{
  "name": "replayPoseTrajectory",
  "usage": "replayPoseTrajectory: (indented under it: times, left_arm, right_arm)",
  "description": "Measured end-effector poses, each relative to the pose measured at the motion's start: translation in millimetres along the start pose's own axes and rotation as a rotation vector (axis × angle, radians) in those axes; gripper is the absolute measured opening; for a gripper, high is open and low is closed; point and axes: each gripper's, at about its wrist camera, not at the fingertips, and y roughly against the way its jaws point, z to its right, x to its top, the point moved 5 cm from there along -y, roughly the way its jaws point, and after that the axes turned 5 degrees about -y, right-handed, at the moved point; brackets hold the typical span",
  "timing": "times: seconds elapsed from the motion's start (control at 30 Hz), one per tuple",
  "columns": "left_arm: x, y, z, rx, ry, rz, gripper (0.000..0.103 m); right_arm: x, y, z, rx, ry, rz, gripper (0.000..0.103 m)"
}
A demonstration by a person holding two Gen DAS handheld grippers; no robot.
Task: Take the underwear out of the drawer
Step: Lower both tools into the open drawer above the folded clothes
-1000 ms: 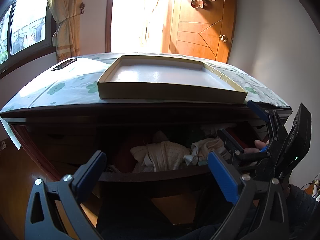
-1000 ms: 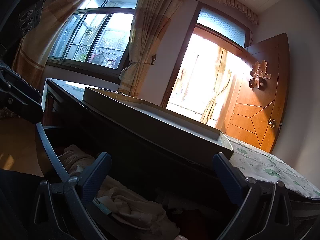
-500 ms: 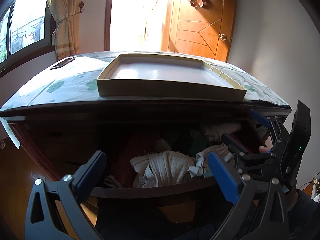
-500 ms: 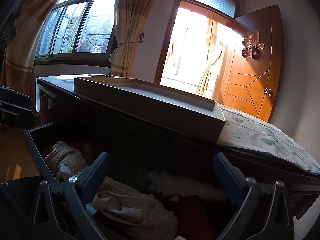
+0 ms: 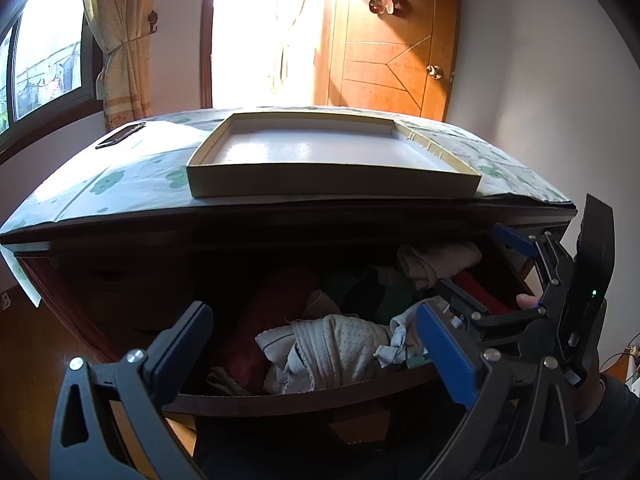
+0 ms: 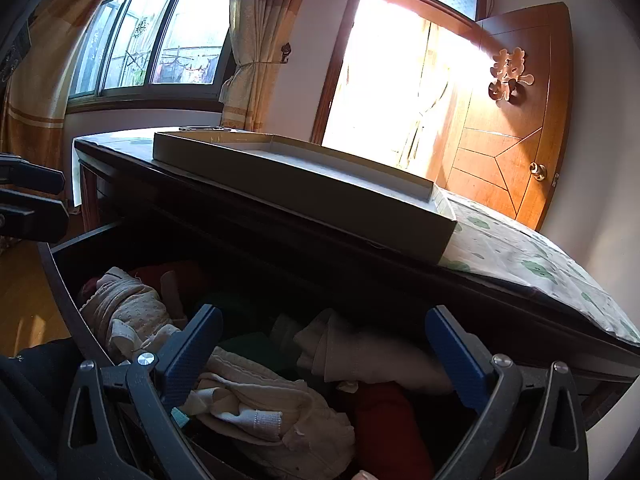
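Underwear [image 5: 332, 348] lay bundled near the front of the open drawer [image 5: 304, 396], untouched. Both the left gripper [image 5: 312, 352] and right gripper [image 6: 324, 356] hovered above, fingers wide, holding nothing; removal remained.

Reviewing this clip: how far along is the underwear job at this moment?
Done: the drawer stands pulled out, garments exposed. In hand: nothing yet; the left gripper and right gripper both have jaws spread wide and empty, the right one poised over the cream garment. Left: grip a piece, lift it out. The box lid on top holds nothing.
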Motion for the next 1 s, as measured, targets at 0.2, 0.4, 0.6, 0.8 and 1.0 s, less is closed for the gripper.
replayPoseTrajectory:
  times: [0.2, 0.4, 0.6, 0.8, 1.0]
  left_arm:
    - [-0.5, 2.8, 2.7, -0.003, -0.016, 0.000, 0.103]
    - [-1.5, 1.4, 5.9, 0.006, -0.033, -0.011, 0.103]
    - [-3.1, -0.1, 6.0, 0.022, -0.042, -0.025, 0.103]
    - [-2.1, -0.4, 7.0, 0.036, -0.063, -0.024, 0.103]
    - [-3.8, -6.0, 4.4, 0.054, -0.072, -0.044, 0.103]
  right_arm:
    - [-1.4, 1.1, -0.4, -0.001, -0.008, -0.028, 0.103]
    - [-3.2, 4.8, -0.4, 0.002, -0.012, -0.062, 0.103]
    - [-7.6, 10.2, -2.0, 0.018, -0.039, -0.106, 0.103]
    - [-11.0, 13.3, -6.1, 0.032, -0.053, -0.132, 0.103]
    - [-14.2, 16.7, -10.4, 0.035, -0.047, -0.158, 0.103]
